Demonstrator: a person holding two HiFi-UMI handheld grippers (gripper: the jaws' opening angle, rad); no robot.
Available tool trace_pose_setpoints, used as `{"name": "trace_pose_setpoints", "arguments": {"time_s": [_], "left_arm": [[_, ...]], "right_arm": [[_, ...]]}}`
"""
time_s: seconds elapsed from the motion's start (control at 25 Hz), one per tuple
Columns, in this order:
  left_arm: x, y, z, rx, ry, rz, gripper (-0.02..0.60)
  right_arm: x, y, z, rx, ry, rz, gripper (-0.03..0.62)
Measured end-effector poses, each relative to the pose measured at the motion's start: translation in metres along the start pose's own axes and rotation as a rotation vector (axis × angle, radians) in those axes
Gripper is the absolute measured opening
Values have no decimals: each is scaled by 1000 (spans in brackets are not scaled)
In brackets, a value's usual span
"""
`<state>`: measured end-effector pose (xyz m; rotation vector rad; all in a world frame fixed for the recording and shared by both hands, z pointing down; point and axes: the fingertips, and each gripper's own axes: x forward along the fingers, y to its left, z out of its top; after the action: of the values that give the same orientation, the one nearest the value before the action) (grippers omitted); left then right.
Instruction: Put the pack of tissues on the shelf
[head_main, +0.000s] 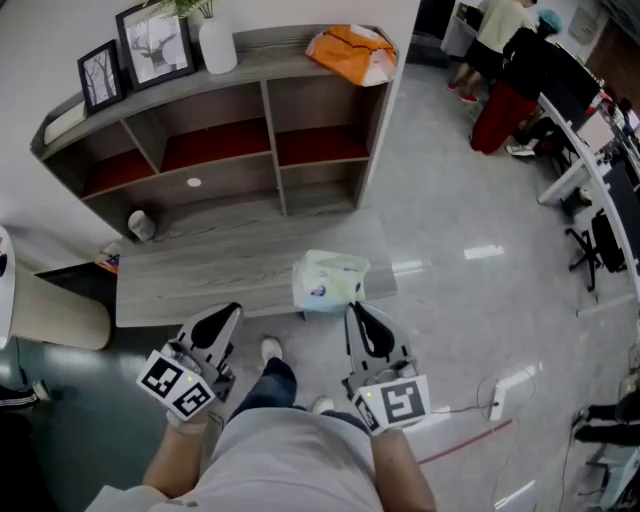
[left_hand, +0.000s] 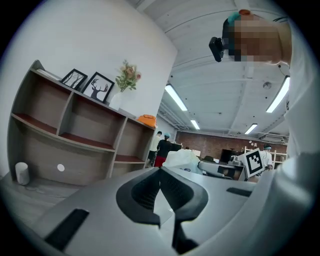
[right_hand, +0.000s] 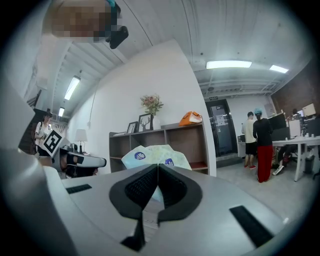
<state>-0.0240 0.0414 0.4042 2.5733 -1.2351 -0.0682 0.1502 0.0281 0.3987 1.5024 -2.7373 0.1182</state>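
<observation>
The pack of tissues (head_main: 328, 280), pale green and white with blue round labels, lies near the front right edge of a low grey wooden table (head_main: 200, 275). Behind the table stands the open shelf (head_main: 220, 150). My right gripper (head_main: 355, 312) is shut and empty, its tips just below the pack's right corner. My left gripper (head_main: 228, 314) is also shut and empty at the table's front edge, left of the pack. In the right gripper view the pack (right_hand: 155, 153) rises just beyond the shut jaws of the right gripper (right_hand: 158, 167). In the left gripper view the pack (left_hand: 181, 158) sits to the right of the left gripper (left_hand: 160, 170).
On the shelf top stand two picture frames (head_main: 155, 45), a white vase (head_main: 217, 45) and an orange bag (head_main: 352, 52). A small white cylinder (head_main: 141, 225) sits at the table's back left. People (head_main: 510, 70) stand by desks at the far right. A power strip (head_main: 497, 400) lies on the floor.
</observation>
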Motion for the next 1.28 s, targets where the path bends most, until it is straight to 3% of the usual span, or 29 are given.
{"name": "trace_pose_setpoints", "arguments": {"time_s": [0.32,0.6,0.96,1.28], "left_arm": [[38,100,29,-13,30,-55,17],[55,157,50,-22,41,-115,17],[76,189,60,-29,45,-135,17],[94,196,68,-49,23,-40,17]], "right_arm": [[105,-8,2,13,20,-73,20],[172,-18,11,0,21,-157,20],[226,-54,19,-53,21,-214,20],[271,-90,12,-75,43,-156,20]]}}
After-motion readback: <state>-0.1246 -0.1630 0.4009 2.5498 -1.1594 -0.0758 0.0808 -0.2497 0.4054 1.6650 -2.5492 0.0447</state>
